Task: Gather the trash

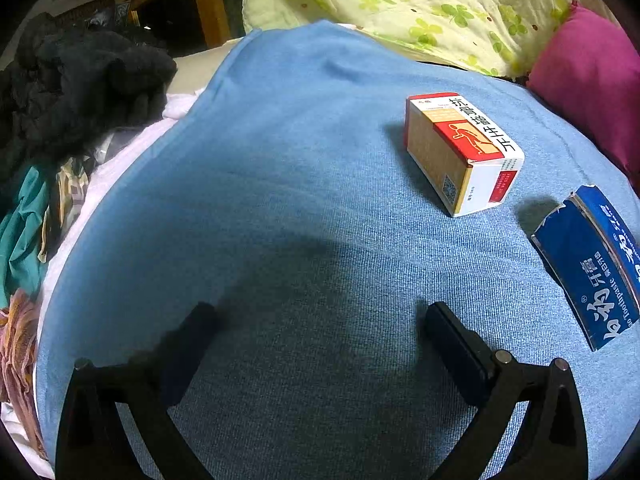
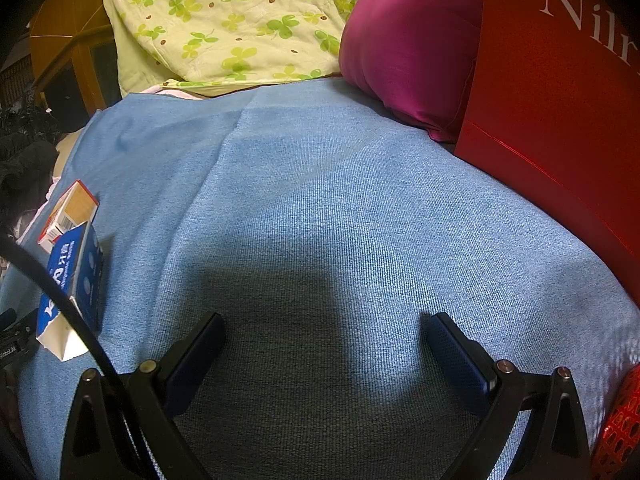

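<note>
Blue knit cloth (image 1: pixel 280 208) covers the bed, ribbed and slightly creased; I take it as my landmark. On it lie two cartons: a red-and-white medicine box (image 1: pixel 460 152), rectangular with crisp edges, and just beside it a blue toothpaste box (image 1: pixel 588 264) with a torn, ragged end flap. From the right wrist view both sit at the cloth's left edge, toothpaste box (image 2: pixel 72 284) nearer me, medicine box (image 2: pixel 68 212) behind it; whether they touch I cannot tell.

Left gripper (image 1: pixel 320 332): jaws spread wide, empty, hovering over bare cloth short of the boxes. Right gripper (image 2: pixel 324 340): jaws likewise spread, holding nothing.

At the cloth's right edge stands a glossy red bag (image 2: pixel 560 120), against a smooth magenta pillow (image 2: pixel 408 40); probably the trash receptacle, though its opening is not visible.

Risks, as I judge them:
- Light cardboard may crush or skid under the jaws on the soft bed.
- The jaws could pinch the cloth along with a box.
- The torn flap may catch.
- A black cable (image 2: pixel 60 300) crosses in front of the toothpaste box and may snag.
</note>
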`<move>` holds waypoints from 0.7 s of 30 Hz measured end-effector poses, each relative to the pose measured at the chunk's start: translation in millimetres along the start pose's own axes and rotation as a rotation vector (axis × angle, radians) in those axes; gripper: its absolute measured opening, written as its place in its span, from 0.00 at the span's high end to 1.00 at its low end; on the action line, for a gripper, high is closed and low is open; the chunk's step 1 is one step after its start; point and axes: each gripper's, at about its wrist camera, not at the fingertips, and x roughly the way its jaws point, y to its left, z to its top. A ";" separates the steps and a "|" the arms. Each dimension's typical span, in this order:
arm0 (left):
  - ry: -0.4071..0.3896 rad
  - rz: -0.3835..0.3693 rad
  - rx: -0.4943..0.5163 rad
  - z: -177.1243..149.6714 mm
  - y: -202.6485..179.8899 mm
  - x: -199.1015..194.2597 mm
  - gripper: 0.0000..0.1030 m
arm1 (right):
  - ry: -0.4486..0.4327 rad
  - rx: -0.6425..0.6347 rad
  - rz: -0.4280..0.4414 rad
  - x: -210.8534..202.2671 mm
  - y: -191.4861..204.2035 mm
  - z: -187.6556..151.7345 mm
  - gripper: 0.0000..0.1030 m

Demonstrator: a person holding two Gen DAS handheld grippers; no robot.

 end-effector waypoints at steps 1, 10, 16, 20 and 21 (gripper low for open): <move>-0.001 0.001 0.000 -0.1 0.1 -0.1 0.00 | 0.000 0.000 0.000 -0.1 0.2 0.0 0.00; -0.002 0.006 -0.001 -2.1 -0.6 -1.0 0.00 | 0.000 0.000 0.000 0.2 -0.1 0.2 0.00; 0.001 0.002 -0.003 -1.0 1.9 -0.3 0.00 | 0.000 -0.001 0.000 0.5 -0.1 0.2 0.00; 0.000 0.005 -0.001 -0.1 2.0 0.6 0.00 | -0.001 -0.001 0.000 0.6 -0.1 0.2 0.00; 0.000 0.005 -0.001 0.0 1.9 1.1 0.00 | -0.001 -0.001 0.000 0.6 -0.1 0.3 0.00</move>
